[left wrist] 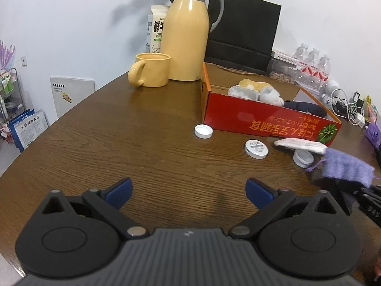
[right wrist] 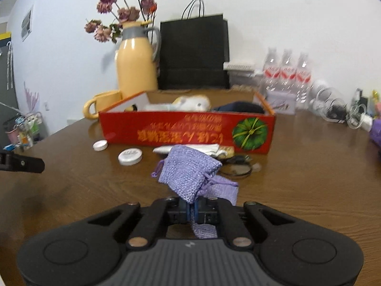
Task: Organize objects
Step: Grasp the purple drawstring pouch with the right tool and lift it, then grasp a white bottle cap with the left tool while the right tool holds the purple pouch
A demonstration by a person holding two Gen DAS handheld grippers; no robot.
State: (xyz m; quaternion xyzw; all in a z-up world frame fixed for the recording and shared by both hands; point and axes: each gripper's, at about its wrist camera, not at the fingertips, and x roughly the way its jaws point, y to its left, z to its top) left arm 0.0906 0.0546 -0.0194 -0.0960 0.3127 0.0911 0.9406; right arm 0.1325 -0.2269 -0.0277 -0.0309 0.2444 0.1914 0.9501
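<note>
My right gripper point(right wrist: 191, 208) is shut on a purple woven drawstring pouch point(right wrist: 188, 170), which sticks up from the pinched blue pads over the brown table; the same pouch point(left wrist: 346, 168) shows at the right edge of the left wrist view. Behind it stands an open red cardboard box point(right wrist: 185, 132) holding a plush toy point(right wrist: 190, 102) and a dark item. The left gripper point(left wrist: 189, 190) hovers open over bare wood, nothing between its blue pads. Two white round lids point(left wrist: 203, 131) point(left wrist: 256, 149), a white cloth bag point(left wrist: 300, 144) and a ribbed white cap point(left wrist: 303, 158) lie in front of the box point(left wrist: 262, 116).
A yellow thermos jug point(left wrist: 187, 33), yellow mug point(left wrist: 151, 72), milk carton point(left wrist: 154, 28) and black paper bag point(left wrist: 243, 33) stand at the back. Water bottles point(left wrist: 313, 64) and tangled cables point(left wrist: 350, 112) crowd the right. A round lens or glass point(right wrist: 235, 169) lies beyond the pouch.
</note>
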